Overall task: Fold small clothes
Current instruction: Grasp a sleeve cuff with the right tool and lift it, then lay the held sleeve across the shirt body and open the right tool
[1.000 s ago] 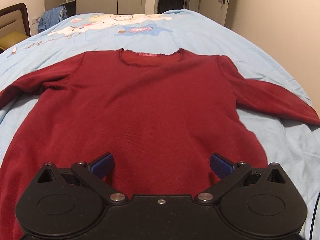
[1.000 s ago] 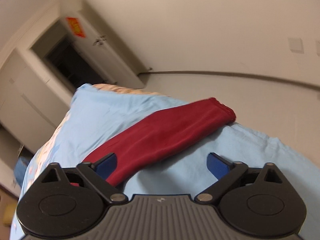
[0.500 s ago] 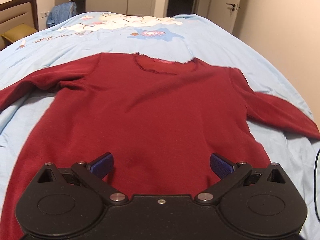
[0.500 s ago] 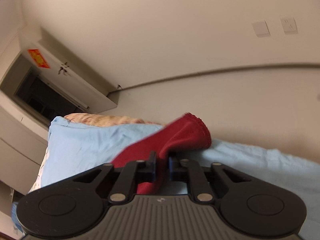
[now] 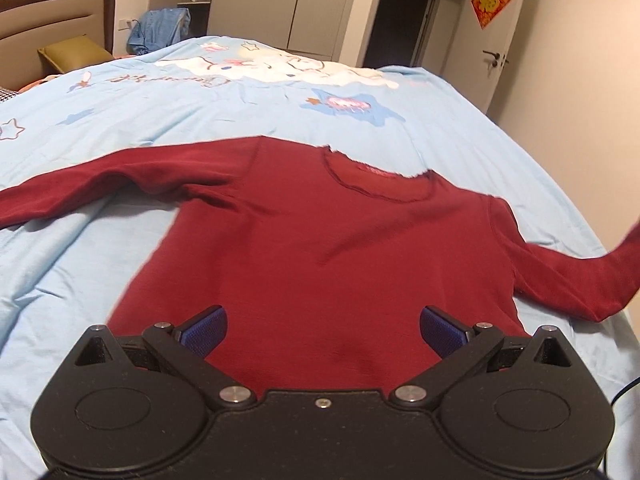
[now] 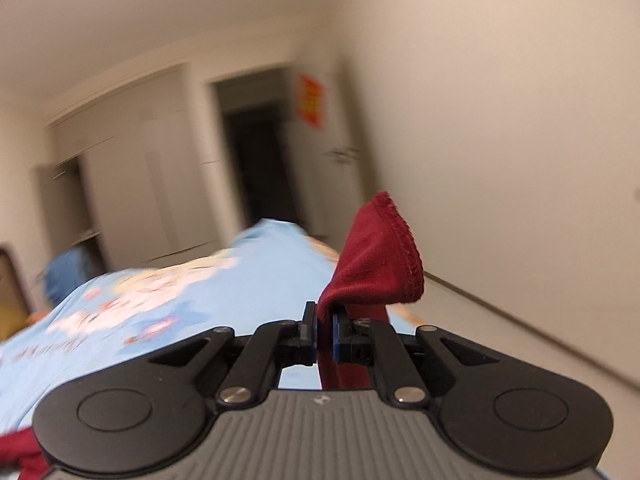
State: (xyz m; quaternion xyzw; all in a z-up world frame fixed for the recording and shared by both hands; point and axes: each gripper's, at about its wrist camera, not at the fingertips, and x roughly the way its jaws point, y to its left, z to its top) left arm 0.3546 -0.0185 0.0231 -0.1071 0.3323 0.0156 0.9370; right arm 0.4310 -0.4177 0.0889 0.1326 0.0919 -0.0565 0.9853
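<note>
1. Far left, a brown headboard and an olive pillow sit at the head of the bed.
2. The red sweater lies flat, front up, on the light blue bedspread, its left sleeve stretched out across the cover.
3. The left gripper hovers over the sweater's lower body, blue pads spread wide, nothing between them.
4. To the right, the other sleeve lifts off the bedspread toward the frame edge.
5. The right gripper is clamped tight on that sleeve's cuff, which stands up above the fingers.
6. Behind it, blurred: seemingly a dark doorway and a red wall hanging.
</note>
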